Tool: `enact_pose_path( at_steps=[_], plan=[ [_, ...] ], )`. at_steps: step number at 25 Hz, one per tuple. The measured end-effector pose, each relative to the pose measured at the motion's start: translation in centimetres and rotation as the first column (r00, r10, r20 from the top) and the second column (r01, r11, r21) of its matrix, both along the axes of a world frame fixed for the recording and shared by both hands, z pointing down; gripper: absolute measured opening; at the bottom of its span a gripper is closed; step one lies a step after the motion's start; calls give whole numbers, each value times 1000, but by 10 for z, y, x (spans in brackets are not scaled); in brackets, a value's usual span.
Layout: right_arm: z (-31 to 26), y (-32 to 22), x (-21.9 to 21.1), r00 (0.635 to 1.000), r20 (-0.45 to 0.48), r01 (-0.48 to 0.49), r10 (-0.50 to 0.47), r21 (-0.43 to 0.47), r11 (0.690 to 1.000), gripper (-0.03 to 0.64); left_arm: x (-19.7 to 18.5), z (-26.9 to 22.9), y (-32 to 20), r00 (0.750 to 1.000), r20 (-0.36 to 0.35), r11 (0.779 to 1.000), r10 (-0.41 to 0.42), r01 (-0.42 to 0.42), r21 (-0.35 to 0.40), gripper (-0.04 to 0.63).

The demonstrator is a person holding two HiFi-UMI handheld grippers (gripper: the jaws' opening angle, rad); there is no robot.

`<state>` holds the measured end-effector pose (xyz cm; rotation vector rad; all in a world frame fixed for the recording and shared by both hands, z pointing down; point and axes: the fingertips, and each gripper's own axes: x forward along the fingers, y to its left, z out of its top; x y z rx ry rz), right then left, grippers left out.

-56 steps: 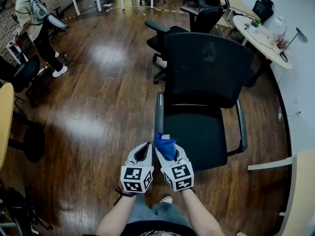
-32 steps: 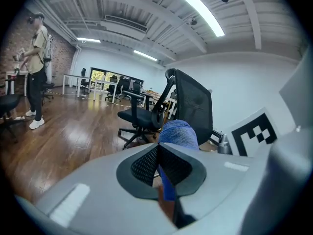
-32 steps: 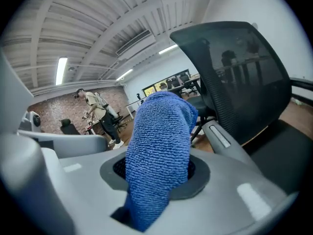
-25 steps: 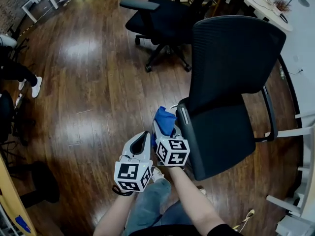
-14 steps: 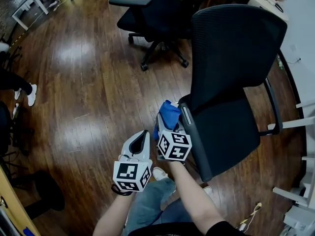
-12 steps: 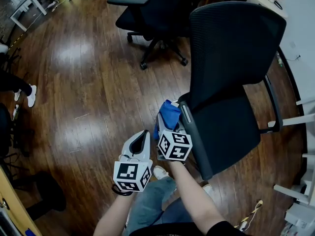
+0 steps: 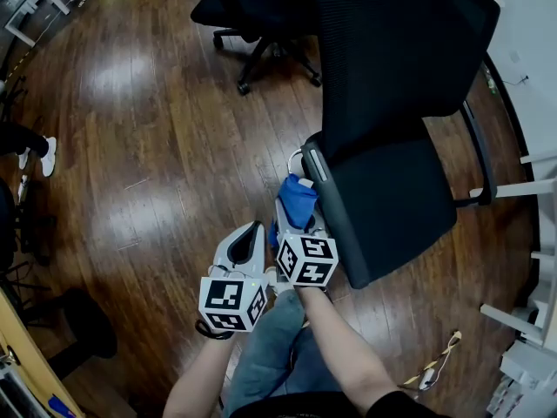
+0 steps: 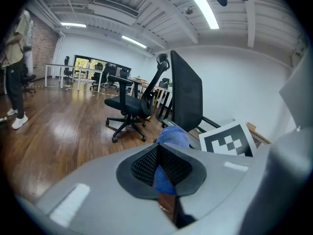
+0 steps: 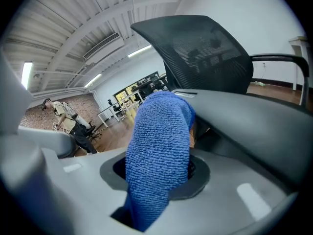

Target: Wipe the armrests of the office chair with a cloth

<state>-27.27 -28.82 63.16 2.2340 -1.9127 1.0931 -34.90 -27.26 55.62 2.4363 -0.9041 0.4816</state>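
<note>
The black mesh office chair [image 7: 396, 59] stands to my right, its seat turned away to the right. Its left armrest [image 7: 329, 212] runs down the picture beside my right gripper [image 7: 296, 216], which is shut on a bunched blue cloth [image 7: 296, 197]. The cloth touches the armrest's outer side near its back end. In the right gripper view the cloth [image 9: 159, 146] fills the jaws and the grey armrest [image 9: 244, 116] lies right beside it. My left gripper [image 7: 248, 238] hangs just left of the right one, shut and holding nothing. The far armrest [image 7: 479, 151] is untouched.
A second black office chair [image 7: 248, 7] stands behind on the wood floor [image 7: 130, 146]. White table legs [image 7: 531, 185] are at the right, a cable [image 7: 431, 368] lies on the floor below them. A person's shoe [image 7: 45, 155] shows at the far left.
The chair, which faced me 2.2 s ago, now stands turned to the right. My right gripper with the cloth has come to the outer side of the left armrest. The left gripper stays alongside.
</note>
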Motion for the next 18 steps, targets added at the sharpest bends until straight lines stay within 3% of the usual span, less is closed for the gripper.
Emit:
enact_pose_path(
  at_steps=[8, 18],
  plan=[
    [6, 58, -14, 1000, -5, 12, -12, 7, 1000, 137, -12, 6, 53, 1000, 3, 1000, 4, -4, 6, 6],
    [5, 141, -9, 998, -39, -39, 40, 31, 999, 137, -15, 11, 130, 998, -16, 998, 62, -61, 18, 6]
  ],
)
